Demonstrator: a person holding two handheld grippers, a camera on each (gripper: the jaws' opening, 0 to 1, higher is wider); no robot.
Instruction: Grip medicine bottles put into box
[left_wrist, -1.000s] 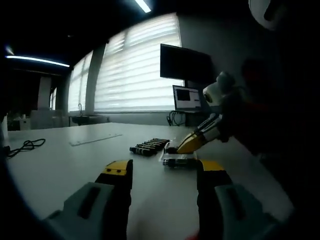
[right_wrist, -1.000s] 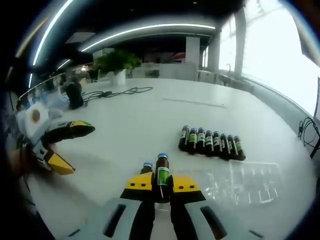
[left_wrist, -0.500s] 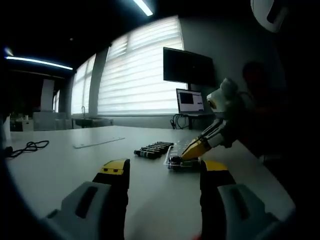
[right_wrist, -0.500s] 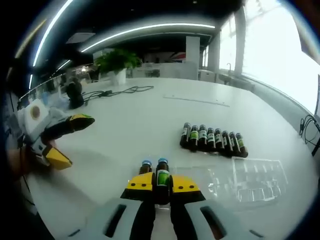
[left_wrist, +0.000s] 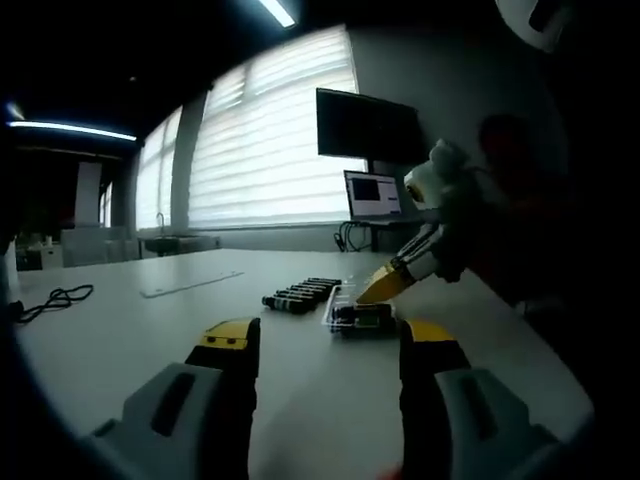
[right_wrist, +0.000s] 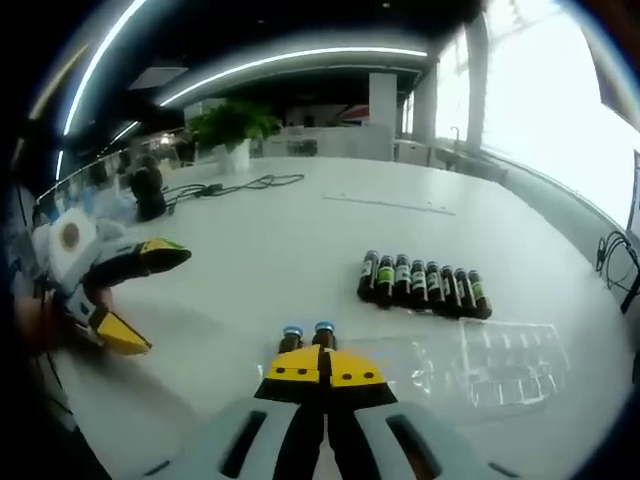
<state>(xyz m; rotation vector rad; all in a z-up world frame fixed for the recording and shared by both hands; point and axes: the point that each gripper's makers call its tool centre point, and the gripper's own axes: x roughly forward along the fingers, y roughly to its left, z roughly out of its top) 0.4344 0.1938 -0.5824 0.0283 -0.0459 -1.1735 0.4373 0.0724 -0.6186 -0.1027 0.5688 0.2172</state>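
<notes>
A wide white table (right_wrist: 260, 260) carries everything. On it, in the right gripper view, lies a clear plastic box (right_wrist: 490, 360) with small compartments, to the right of the right gripper (right_wrist: 322, 368). Just beyond the box a row of medicine bottles (right_wrist: 424, 285) lies side by side, dark brown with green labels and dark caps. Two more bottles (right_wrist: 306, 336) with blue caps stand upright at the near left end of the box, directly in front of the right gripper's yellow tips. Its jaws are pressed together with nothing between them.

In the same view the left gripper (right_wrist: 125, 295) hangs at the far left over the table, jaws spread apart, nothing in them. The left gripper view confirms the wide gap of that gripper (left_wrist: 325, 345).

The left gripper view shows a window with blinds (left_wrist: 270, 140) and a dark monitor (left_wrist: 365, 125); the right gripper view shows a green plant (right_wrist: 232, 125) and black cables (right_wrist: 235, 184).
</notes>
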